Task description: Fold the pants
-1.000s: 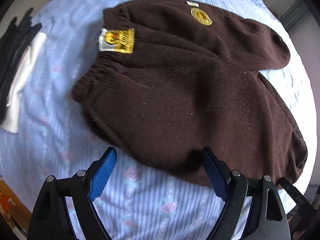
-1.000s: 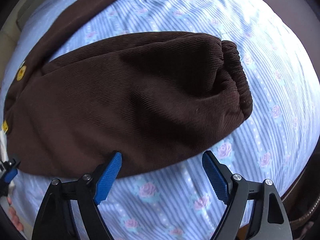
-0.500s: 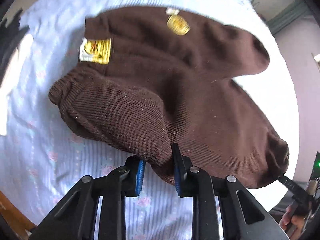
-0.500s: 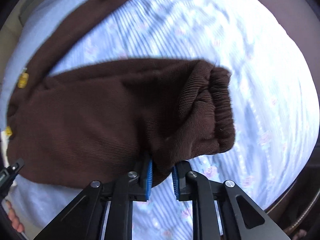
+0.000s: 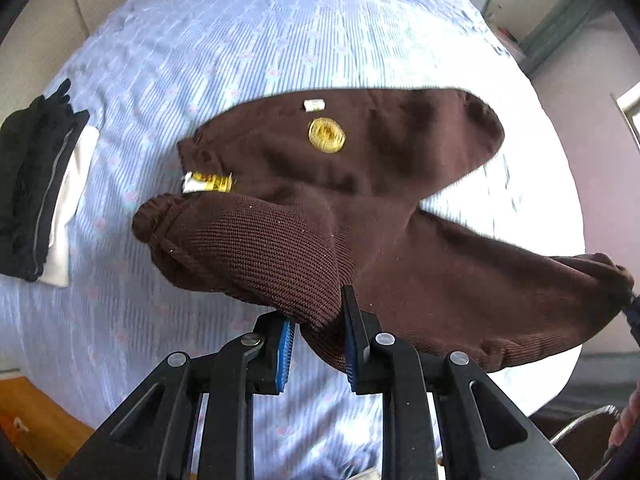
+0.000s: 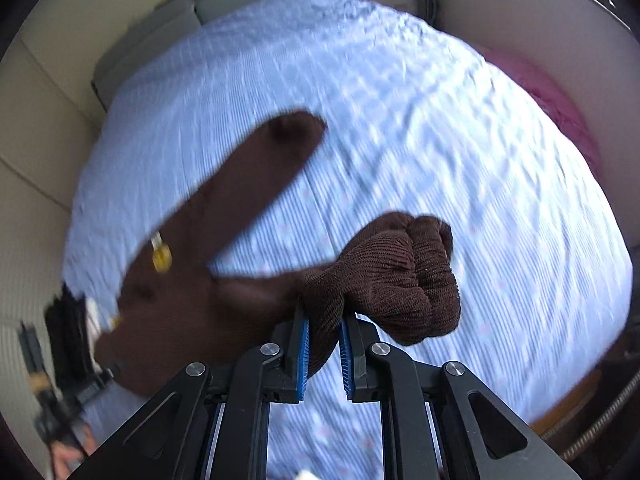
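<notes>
Brown ribbed knit is sitting pinched in both tongs. Left gripper, jaws having just closed, is clamping the waistband side of the pants. Right gripper, likewise just closed, is gripping the near leg by its cuff. Garment is hanging over the striped bedsheet, far leg apparently still resting there. Fold: begun, not laid. Dark folded clothes are lying far left.

My left gripper and right gripper, jaws wide a second ago, have just closed on the brown pants; I have raised the near waistband side and leg cuff off the bed.
</notes>
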The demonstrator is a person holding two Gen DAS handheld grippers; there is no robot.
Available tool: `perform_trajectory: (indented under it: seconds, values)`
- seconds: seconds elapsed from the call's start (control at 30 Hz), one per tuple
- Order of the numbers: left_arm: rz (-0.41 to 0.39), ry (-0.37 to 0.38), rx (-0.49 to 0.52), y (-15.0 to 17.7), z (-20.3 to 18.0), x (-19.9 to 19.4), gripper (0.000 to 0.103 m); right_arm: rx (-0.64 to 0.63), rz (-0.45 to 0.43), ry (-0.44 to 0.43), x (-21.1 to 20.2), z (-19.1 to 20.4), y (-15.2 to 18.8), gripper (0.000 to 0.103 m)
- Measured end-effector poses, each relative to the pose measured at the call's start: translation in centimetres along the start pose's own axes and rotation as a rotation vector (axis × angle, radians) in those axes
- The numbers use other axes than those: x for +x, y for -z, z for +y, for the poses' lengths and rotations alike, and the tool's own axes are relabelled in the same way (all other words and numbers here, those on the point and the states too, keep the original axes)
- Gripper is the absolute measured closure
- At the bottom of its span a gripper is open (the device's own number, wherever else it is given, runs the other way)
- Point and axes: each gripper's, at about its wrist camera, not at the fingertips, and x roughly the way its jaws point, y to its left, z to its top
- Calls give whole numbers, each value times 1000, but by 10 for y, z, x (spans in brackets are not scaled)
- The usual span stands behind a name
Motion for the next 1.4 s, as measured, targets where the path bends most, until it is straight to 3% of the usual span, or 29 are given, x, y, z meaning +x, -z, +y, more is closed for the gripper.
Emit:
perform_trajectory:
  seconds: [0.17,0.37,0.63,0.73,0.8,0.93,0.97,1.07,1.13,1.2,1.3,1.4]
  values:
    - [19,17,-146,-63,-3,21,81,8,-93,12,28,34,-83,89]
    - [20,20,-239,-136,10,46,80,-46,-45,56,117,93,-172,89]
    - [113,-14,-285,-187,32,100,68,-130,45,122,209,129,-210,89]
    - [132,-49,-275,-193,37,103,52,-170,66,150,227,142,-215,88]
    - [138,-65,-253,-196,36,92,45,-190,58,163,231,149,-218,81]
    - [78,-93,-124,-202,24,42,24,-243,-12,231,216,159,-224,34]
    - [50,-108,-97,-204,22,30,22,-253,-42,248,207,161,-226,31]
    - [-84,-100,35,-215,9,-5,12,-280,-113,235,167,158,-221,31]
    - [-117,42,220,-221,-7,-5,10,-291,-125,185,147,149,-210,29]
    - [-118,113,394,-218,-24,10,10,-296,-142,145,131,133,-189,28]
    - [0,121,547,-212,-44,63,12,-288,-115,133,133,109,-165,28]
    - [148,67,588,-201,-49,123,21,-272,-75,148,155,81,-154,28]
